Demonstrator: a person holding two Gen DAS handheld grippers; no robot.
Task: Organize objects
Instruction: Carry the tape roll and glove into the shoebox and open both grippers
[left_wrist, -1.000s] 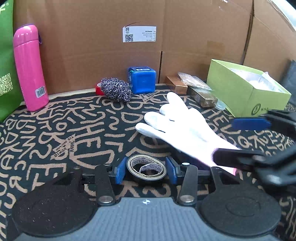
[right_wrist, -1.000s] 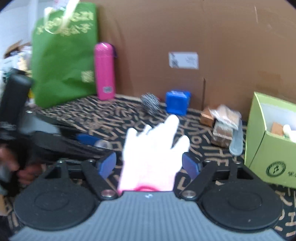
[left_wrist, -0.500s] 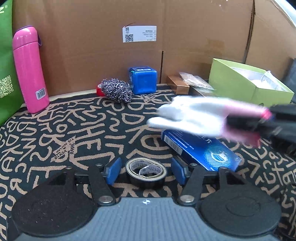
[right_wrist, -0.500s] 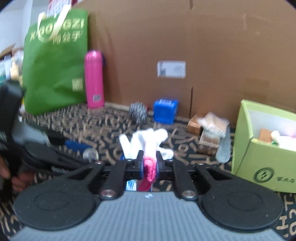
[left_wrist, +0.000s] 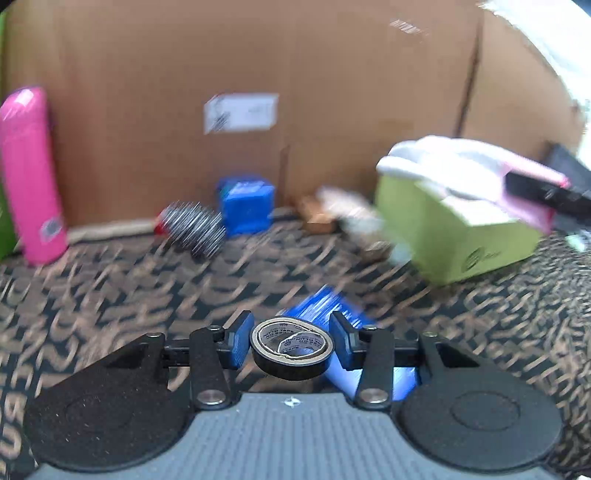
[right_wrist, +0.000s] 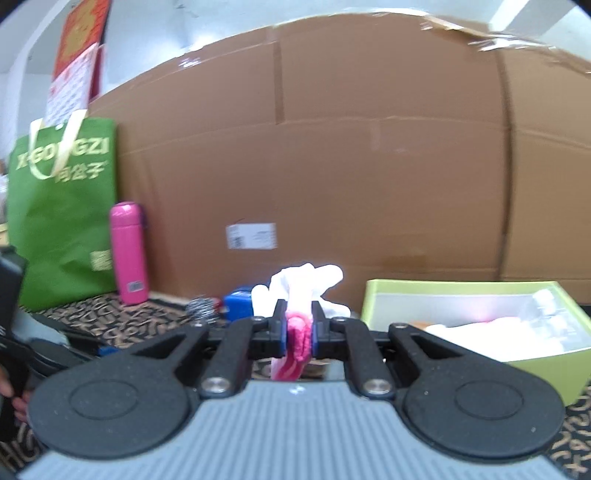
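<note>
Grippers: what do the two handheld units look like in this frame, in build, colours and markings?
Both match. The left gripper and the right gripper each have black linkage arms with silver pivot bolts, two round black discs, a ribbed grey body with a small white emblem, and blue finger pads. No cables or sleeves show.

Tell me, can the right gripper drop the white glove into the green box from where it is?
Probably yes. The right gripper is shut on the white glove, lifted off the mat, and the green box sits open-topped just beside it with nothing between them.
</note>
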